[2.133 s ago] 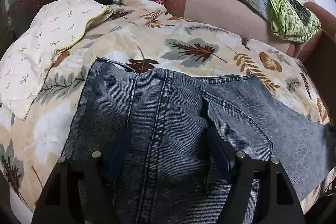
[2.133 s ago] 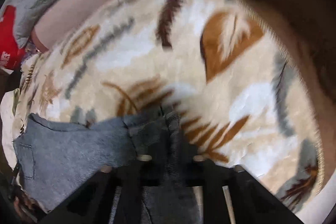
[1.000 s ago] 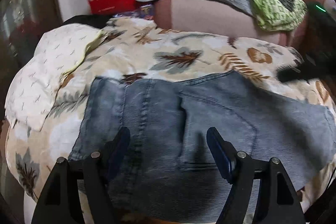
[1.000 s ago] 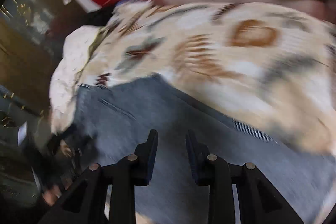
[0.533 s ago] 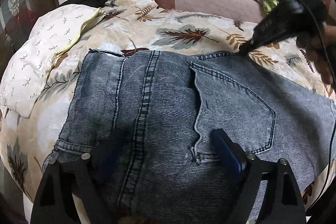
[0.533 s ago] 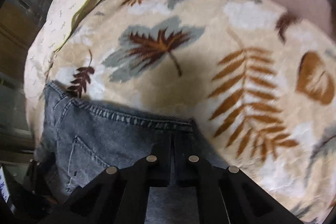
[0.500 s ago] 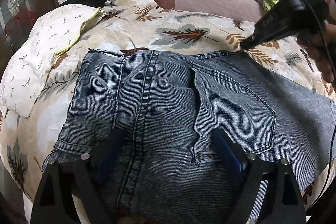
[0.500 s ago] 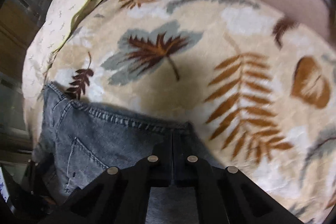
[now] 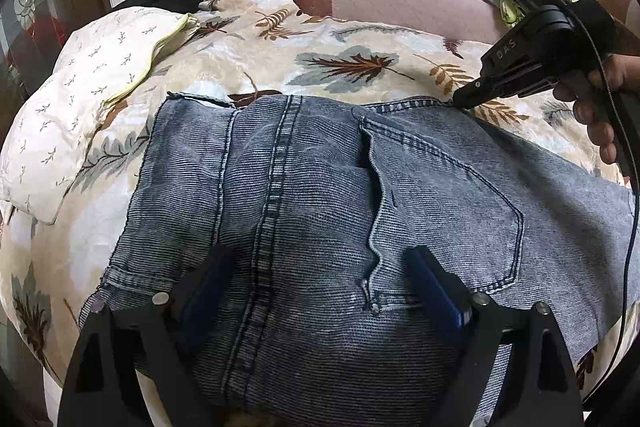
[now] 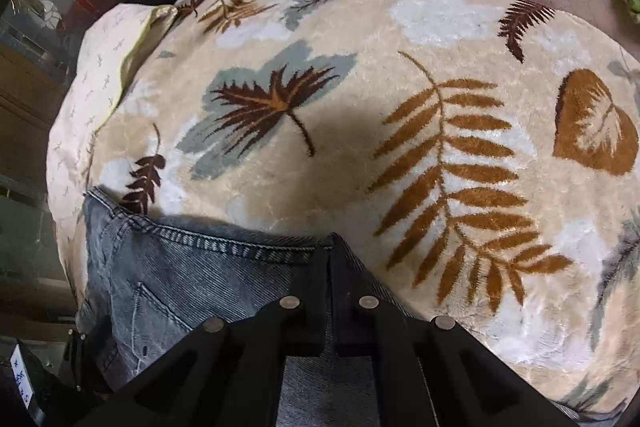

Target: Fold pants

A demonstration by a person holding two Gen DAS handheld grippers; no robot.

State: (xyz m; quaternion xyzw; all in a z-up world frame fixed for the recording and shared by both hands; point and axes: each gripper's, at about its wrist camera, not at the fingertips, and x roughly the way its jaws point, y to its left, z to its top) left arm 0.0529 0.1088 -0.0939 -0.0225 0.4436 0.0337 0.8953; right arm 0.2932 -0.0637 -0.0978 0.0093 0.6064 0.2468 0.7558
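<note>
The leaf-print blanket covered the bed, and the grey jeans lay flat across it. The left claw hovered released above the seat seam. The right claw was clenched on the jeans' far edge; a thin pinch could slip off when lifted.

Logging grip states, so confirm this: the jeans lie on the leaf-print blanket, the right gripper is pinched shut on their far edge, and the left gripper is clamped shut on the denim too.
Wrong about the left gripper: the left wrist view shows its jaws spread wide over the jeans, gripping nothing. The rest stands: the jeans lie on the leaf-print blanket, and the right gripper is shut on their far edge.
</note>
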